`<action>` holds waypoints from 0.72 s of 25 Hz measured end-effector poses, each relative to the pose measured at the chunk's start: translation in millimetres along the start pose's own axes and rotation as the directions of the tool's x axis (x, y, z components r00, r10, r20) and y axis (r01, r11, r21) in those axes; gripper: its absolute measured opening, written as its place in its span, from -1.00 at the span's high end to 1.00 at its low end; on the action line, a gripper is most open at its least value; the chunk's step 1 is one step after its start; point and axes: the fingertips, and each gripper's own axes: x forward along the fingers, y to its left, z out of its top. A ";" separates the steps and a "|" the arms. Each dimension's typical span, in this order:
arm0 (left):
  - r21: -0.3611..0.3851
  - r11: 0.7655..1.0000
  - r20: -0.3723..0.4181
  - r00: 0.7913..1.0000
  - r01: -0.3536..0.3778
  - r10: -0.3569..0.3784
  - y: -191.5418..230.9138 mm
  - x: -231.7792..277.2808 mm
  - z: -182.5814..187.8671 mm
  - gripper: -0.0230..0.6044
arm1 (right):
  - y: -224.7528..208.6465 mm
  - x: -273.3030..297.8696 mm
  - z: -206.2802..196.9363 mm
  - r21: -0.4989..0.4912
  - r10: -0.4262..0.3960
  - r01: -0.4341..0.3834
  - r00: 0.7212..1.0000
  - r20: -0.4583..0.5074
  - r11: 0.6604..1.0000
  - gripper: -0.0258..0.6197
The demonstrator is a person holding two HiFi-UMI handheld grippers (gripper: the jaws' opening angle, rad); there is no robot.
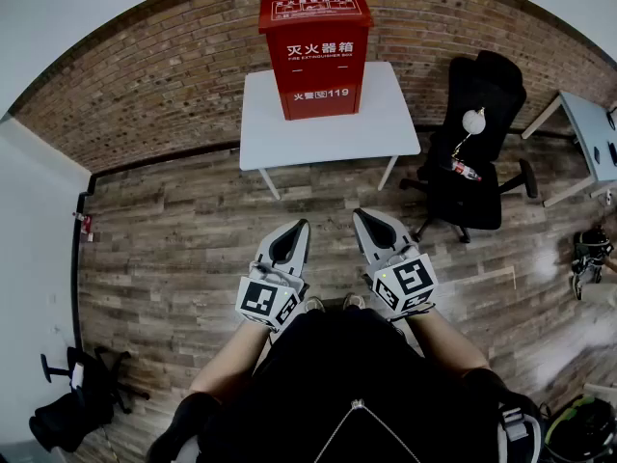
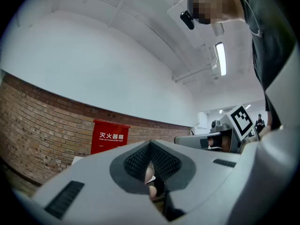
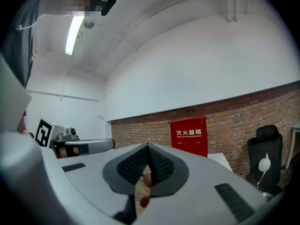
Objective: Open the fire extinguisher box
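Observation:
A red fire extinguisher box [image 1: 314,54] with white lettering stands closed on a white table [image 1: 328,133] against the brick wall. It shows again as the red box [image 2: 109,137] in the left gripper view and the red box [image 3: 189,136] in the right gripper view. My left gripper [image 1: 298,228] and right gripper [image 1: 362,216] are held side by side over the wooden floor, well short of the table. Both are shut with nothing between the jaws and point level toward the box.
A black office chair [image 1: 474,167] with a white object on it stands right of the table. A light desk [image 1: 590,143] is at the far right. Another dark chair [image 1: 67,403] lies at lower left. Open wooden floor [image 1: 183,239] separates me from the table.

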 end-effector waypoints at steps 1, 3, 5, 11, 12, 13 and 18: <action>-0.001 1.000 0.000 1.000 0.000 0.000 0.9 0.4 0.1 0.77 | 0.0 1.2 -1.7 0.000 -0.003 0.003 1.000 -0.009 1.000 0.86; -0.002 1.000 -0.001 1.000 0.001 -0.001 3.0 1.0 -0.1 0.77 | 0.2 3.7 -5.3 0.004 -0.006 0.006 1.000 -0.026 1.000 0.86; 0.002 1.000 -0.002 1.000 0.002 -0.002 5.4 1.3 -0.9 0.77 | 0.7 6.4 -9.3 0.024 -0.001 0.002 0.999 -0.043 1.000 0.86; -0.005 1.000 -0.010 1.000 0.008 -0.008 16.1 1.1 -2.6 0.77 | 1.5 15.3 -16.8 0.101 0.005 0.003 0.997 -0.071 0.995 0.86; -0.005 1.000 -0.012 1.000 0.010 -0.010 17.8 0.8 -2.6 0.77 | 2.7 16.5 -17.0 0.106 0.003 0.004 0.997 -0.072 0.994 0.86; -0.006 1.000 -0.013 1.000 0.012 -0.012 19.7 0.4 -2.6 0.77 | 4.3 17.9 -17.0 0.113 0.004 0.004 0.997 -0.071 0.994 0.86; -0.008 1.000 -0.019 0.999 0.029 -0.030 31.2 -2.8 -3.0 0.77 | 12.4 27.1 -16.5 0.149 -0.005 0.014 0.998 -0.064 0.989 0.86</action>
